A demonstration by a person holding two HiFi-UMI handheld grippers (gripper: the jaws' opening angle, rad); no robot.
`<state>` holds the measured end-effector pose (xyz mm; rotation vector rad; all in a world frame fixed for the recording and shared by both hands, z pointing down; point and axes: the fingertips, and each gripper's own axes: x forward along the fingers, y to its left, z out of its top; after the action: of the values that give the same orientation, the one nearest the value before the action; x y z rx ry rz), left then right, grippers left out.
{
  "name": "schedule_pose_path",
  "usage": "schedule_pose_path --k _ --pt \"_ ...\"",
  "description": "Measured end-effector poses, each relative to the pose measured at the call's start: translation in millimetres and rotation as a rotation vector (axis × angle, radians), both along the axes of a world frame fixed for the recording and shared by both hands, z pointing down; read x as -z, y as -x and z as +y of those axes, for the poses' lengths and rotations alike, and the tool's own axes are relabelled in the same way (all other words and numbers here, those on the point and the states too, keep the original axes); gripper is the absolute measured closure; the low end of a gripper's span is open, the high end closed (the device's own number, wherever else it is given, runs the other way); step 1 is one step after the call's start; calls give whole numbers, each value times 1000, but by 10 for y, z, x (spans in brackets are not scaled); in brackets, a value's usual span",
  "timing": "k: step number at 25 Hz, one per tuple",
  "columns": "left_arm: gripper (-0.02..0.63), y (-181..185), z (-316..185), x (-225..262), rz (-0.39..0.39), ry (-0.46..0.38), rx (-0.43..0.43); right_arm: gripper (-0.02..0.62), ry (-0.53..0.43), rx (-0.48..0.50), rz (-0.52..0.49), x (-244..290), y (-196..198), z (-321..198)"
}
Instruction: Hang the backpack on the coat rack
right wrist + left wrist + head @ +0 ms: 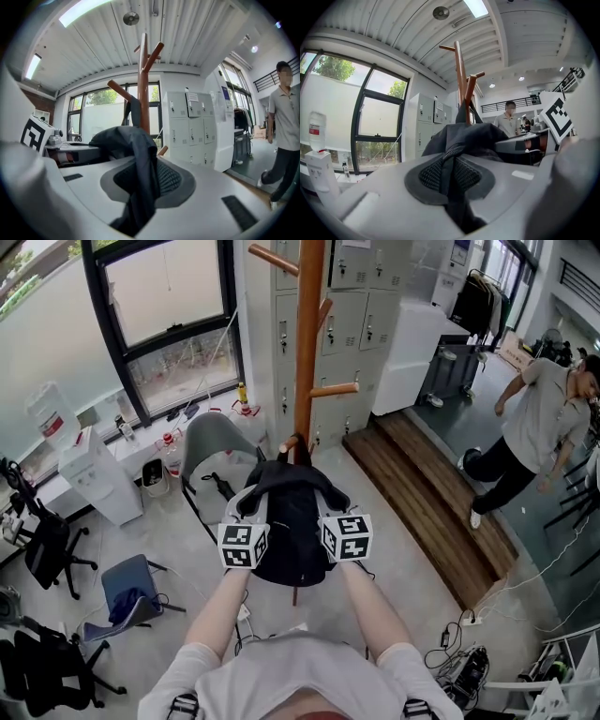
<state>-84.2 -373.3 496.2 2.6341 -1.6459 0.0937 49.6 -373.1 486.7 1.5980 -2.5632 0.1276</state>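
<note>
Centre of the head view: we hold a black backpack (pixel 292 521) up between two grippers, just in front of the trunk of a wooden coat rack (pixel 307 343). Our left gripper (pixel 449 185) has its jaws pinched nearly together on a fold of the bag's dark fabric. Our right gripper (pixel 139 187) clamps a similar fold on the other side, its jaws slightly apart around the cloth. Gripping both sides this way seems meant to keep the bag level with its top toward the rack, ready to go onto a peg. The bag's top edge sits close to a short low peg (pixel 289 442); we cannot tell whether it touches or is hooked. A longer peg (pixel 334 389) juts to the right above it, bare.

The backpack looks slack, and we cannot tell whether anything is inside. Grey lockers (pixel 361 306) stand behind the rack at upper centre, all doors closed, contents hidden. A white water dispenser (pixel 98 479) stands by the window at left, with a large clear water bottle (pixel 52 413) near it. A person (pixel 539 423) is mid-stride at the right edge.
</note>
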Motion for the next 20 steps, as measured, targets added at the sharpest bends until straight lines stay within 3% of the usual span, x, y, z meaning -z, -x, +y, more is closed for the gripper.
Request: schedule_pose_path --k 8,15,20 --pt "563 20 93 48 -46 -20 5 522 5 9 14 29 16 65" --pt "507 52 269 97 -46 -9 23 423 -38 -26 -37 174 -111 295" --pt "471 48 454 167 -49 -24 7 412 -87 -44 -69 382 -240 500"
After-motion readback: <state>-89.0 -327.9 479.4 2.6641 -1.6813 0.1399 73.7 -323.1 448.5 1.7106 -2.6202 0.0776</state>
